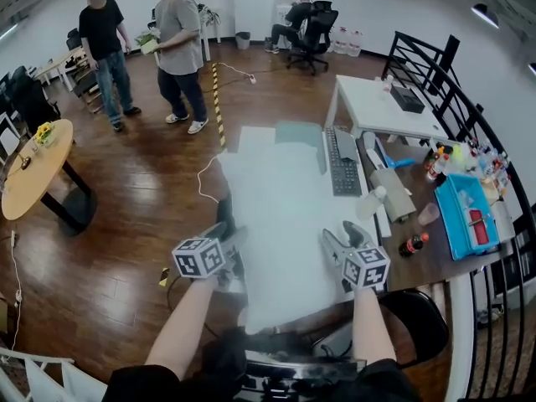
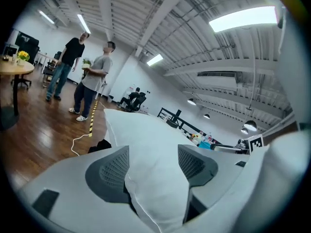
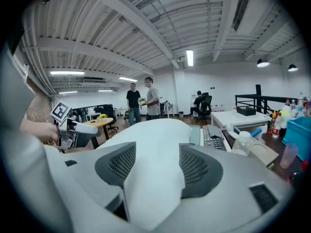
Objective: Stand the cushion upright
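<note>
Left gripper [image 2: 153,165] straddles the near left corner of the white cushion [image 1: 280,208], jaws apart and pads not yet pressing. The right gripper [image 3: 155,166] is likewise unclenched around the near right corner. The cushion lies flat on the desk [image 1: 431,262], with the keyboard [image 1: 342,164] just right of its far half. Best, I judge, to close both on a deep bite, then raise the near edge evenly, pivoting on the far edge so nothing sags or shoves the keyboard.
</note>
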`<state>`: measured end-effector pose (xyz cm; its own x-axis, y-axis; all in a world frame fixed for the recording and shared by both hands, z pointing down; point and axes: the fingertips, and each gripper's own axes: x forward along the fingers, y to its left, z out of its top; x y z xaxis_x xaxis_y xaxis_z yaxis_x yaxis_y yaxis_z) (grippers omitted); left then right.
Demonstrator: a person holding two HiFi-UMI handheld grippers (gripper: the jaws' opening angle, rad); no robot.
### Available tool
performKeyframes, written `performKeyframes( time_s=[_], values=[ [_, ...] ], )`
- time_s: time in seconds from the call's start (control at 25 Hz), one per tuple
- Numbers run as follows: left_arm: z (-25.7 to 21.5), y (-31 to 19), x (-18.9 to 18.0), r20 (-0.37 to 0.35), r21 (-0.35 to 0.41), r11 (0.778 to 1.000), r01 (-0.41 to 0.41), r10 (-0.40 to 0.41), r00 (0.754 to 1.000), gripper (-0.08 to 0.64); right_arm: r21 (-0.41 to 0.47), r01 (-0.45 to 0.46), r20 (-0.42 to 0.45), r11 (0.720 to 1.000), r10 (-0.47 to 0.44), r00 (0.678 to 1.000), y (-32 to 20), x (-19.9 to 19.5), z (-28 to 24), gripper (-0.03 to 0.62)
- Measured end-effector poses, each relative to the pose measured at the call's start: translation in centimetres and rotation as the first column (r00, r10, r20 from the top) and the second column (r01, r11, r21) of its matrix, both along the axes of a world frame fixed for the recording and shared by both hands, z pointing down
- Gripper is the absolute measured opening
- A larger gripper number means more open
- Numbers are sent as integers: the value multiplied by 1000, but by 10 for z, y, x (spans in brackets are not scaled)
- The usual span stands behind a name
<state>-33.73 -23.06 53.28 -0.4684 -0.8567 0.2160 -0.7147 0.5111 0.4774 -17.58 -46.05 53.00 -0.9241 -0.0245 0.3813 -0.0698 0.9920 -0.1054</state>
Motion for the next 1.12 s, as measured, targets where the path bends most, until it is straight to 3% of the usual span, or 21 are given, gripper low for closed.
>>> performKeyframes(
  time_s=[0.16,0.24,0.36,0.44,0.48,0.64,0.88,1.12],
  values=[
    [11,-4,-31,-101,42,999,26,-22,995,310,-66,-10,-67,998,6,998,-25,-23,16,366],
    [14,-5,-43,-96,33,999,30,-26,995,310,-123,-8,-98,992,-4,995,-33,-34,24,410],
    [22,-16,-48,-59,-11,1000,-9,8,998,330,-156,6,-154,988,-31,988,-45,-51,36,410],
    [33,-24,-50,-121,12,999,-37,38,992,351,-184,34,-193,982,-70,979,-47,-65,43,432],
    [38,-27,-51,-165,32,999,-45,49,985,368,-201,46,-219,979,-90,971,-48,-70,48,488],
    [66,-41,-52,-290,48,997,-61,72,954,423,-262,84,-317,961,-168,934,-48,-84,78,593],
    [99,-53,-52,-416,133,990,-39,91,905,459,-358,104,-305,928,-221,927,-40,-101,99,604],
    [114,-63,-47,-490,227,973,-36,146,859,468,-444,95,-316,891,-255,914,-31,-104,116,604]
  ],
)
